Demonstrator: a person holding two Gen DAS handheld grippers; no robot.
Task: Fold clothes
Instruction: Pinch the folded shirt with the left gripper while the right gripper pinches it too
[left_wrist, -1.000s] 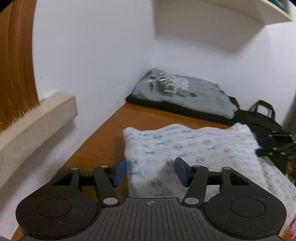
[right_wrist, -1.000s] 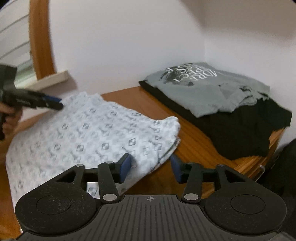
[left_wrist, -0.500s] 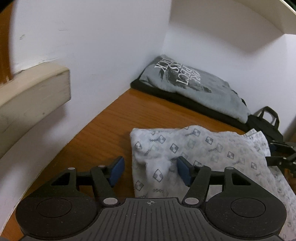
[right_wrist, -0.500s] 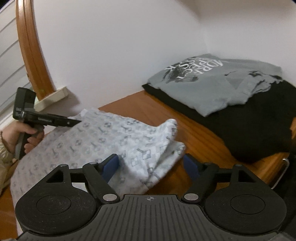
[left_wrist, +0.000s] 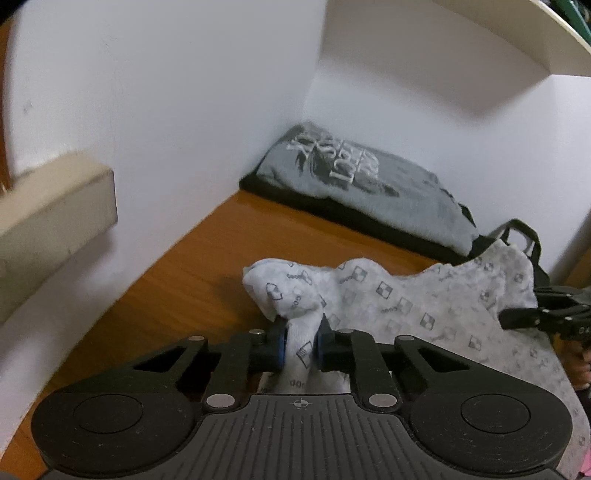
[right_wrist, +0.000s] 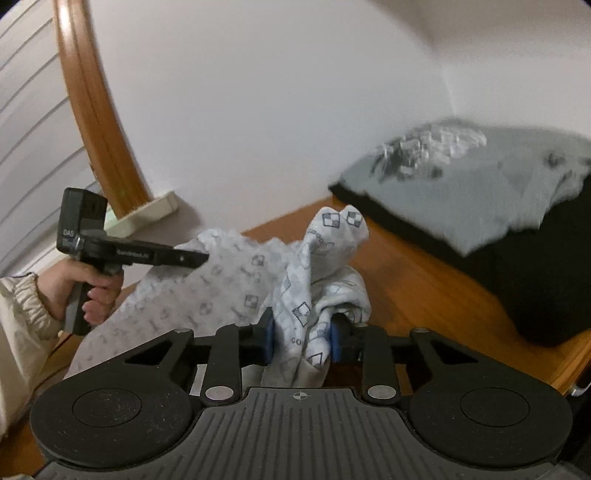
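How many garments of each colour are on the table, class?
White patterned garment: 1
Grey shirt: 1
Black garment: 1
Total: 3

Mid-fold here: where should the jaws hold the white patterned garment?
On its two far corners, each approached from the near side. The left gripper and right gripper have each pinched a bunched corner of the white patterned garment, and the edge between hangs slack.
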